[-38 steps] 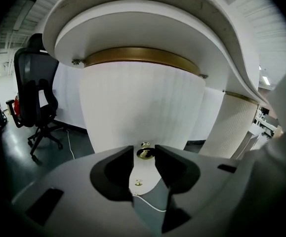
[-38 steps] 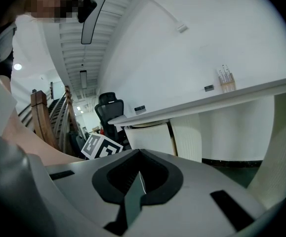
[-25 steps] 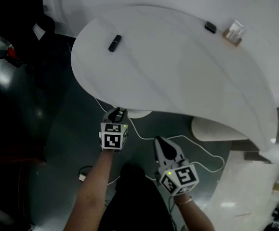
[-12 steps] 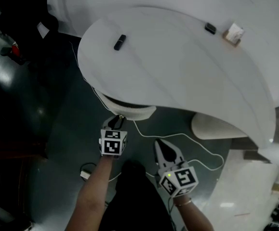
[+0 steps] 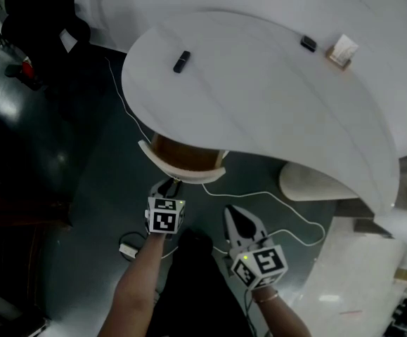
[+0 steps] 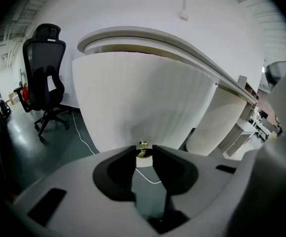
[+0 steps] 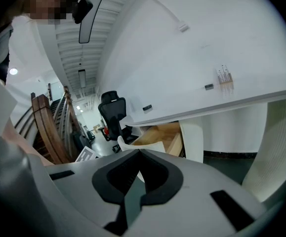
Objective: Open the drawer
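A broad white curved desk [image 5: 280, 111] fills the middle of the head view, with a black office chair [image 5: 45, 20] on the dark floor beyond its left end. The white ribbed-front drawer [image 5: 182, 166] stands pulled out from under the tabletop's near left edge, and the exposed part of its inside shows bare light-brown wood. The left gripper [image 5: 168, 184] is clenched on the drawer's small brass knob [image 6: 143, 149]. The right gripper [image 5: 231, 211] hangs just right of it, apart from the drawer, jaws pressed together with nothing between them. A small black block [image 5: 181, 62] lies near the tabletop's left end; a second black block [image 5: 308, 43] and a small pale holder [image 5: 341, 50] sit by its far edge.
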A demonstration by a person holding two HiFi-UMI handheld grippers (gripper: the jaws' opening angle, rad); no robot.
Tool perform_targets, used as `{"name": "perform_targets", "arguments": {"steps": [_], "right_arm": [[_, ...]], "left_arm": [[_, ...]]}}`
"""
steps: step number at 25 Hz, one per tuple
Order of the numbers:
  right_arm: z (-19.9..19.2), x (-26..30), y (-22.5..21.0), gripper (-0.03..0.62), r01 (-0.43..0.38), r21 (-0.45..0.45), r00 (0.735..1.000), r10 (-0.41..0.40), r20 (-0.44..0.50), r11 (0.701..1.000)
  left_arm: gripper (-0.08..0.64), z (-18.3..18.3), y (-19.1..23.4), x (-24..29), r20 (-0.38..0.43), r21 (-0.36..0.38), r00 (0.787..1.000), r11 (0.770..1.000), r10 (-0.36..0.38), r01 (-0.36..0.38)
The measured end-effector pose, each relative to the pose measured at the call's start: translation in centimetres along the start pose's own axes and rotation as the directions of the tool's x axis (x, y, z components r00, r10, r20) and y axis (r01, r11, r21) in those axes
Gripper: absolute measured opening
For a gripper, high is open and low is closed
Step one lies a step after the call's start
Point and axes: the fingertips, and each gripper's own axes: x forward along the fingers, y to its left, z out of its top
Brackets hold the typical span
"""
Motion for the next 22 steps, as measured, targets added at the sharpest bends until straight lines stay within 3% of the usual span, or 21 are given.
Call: {"name": "perform_targets", "arguments": {"steps": [22], "right_arm": [[1.9,-1.0,2.4,0.003,-0.021,0.0,1.0,0.021,-0.002,1.0]], "left_arm": [[0.103,-6.3,-0.4,-4.4,-0.132,-0.014,0.991,1.0,0.001,-0.003]]}}
